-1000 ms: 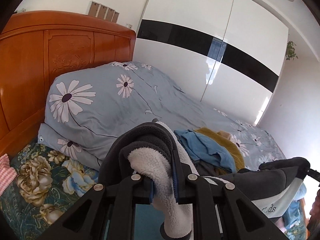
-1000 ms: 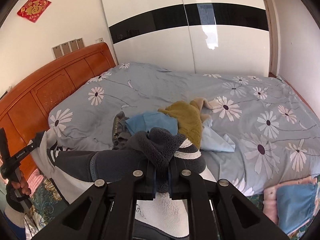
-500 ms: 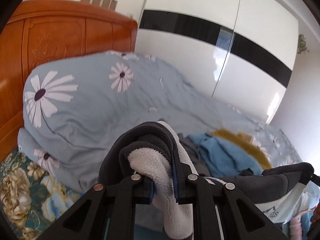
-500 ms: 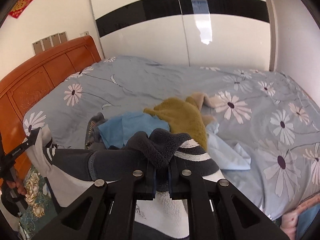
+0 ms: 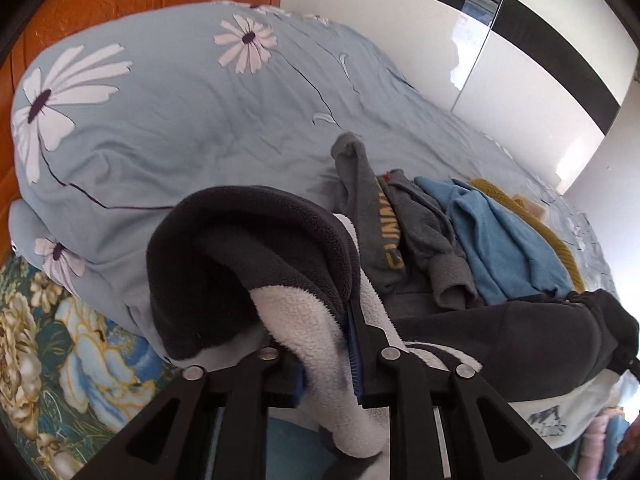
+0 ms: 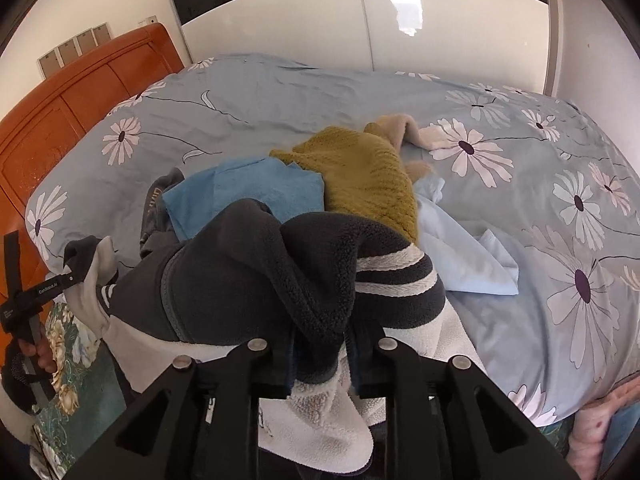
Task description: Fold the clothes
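Fleece, dark grey and white: the jacket (image 6: 256, 276) hangs stretched between left gripper (image 5: 328, 344) and right gripper (image 6: 320, 344), both pinching it, now carried lower toward the bed (image 6: 520, 208), ready for laying flat.

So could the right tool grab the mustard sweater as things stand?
Probably not: the right tool is shut on the fleece, which bunches between it and the sweater. It would have to let go first.

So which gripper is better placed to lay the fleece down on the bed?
Probably right. The right gripper holds the fleece beside flat open duvet; the left gripper faces a mound.
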The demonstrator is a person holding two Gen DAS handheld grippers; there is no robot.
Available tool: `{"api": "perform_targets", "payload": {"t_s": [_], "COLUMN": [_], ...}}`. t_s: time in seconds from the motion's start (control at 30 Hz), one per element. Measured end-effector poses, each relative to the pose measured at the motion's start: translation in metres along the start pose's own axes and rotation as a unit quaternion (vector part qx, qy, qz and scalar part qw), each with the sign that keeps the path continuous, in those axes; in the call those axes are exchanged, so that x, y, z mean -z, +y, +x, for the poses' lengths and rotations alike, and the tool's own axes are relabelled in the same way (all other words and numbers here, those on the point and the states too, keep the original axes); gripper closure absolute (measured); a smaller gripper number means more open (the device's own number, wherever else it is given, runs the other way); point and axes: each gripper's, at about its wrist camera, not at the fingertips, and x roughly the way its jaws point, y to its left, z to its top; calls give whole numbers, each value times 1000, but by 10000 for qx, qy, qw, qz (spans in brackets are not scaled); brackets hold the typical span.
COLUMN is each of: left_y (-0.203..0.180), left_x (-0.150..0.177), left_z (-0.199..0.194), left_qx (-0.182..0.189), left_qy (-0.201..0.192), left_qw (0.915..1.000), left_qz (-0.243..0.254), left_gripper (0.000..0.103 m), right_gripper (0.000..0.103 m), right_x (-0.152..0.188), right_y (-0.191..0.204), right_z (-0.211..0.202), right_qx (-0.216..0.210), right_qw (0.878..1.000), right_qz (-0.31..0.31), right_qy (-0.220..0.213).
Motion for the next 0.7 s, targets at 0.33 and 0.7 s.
{"api": "perform_targets", "payload": {"t_s": [0.33,0.7], "left_y": [9,45], "left_x": [94,218], "left_z": [-37,-51], "left_qx": [274,441], "left_qy": [489,1121], "left_qw": [9984,9797], "left_qz": [4,-1605], "left_gripper": [38,38], "right_gripper": [47,47], "right_x": [66,162], "right_y": [-85,-165], "right_z": [-52,19], "right_qx": [126,-6], "right_qw": [9977,9559], "right_qz": [654,2711], "right_qy": [124,1133]}}
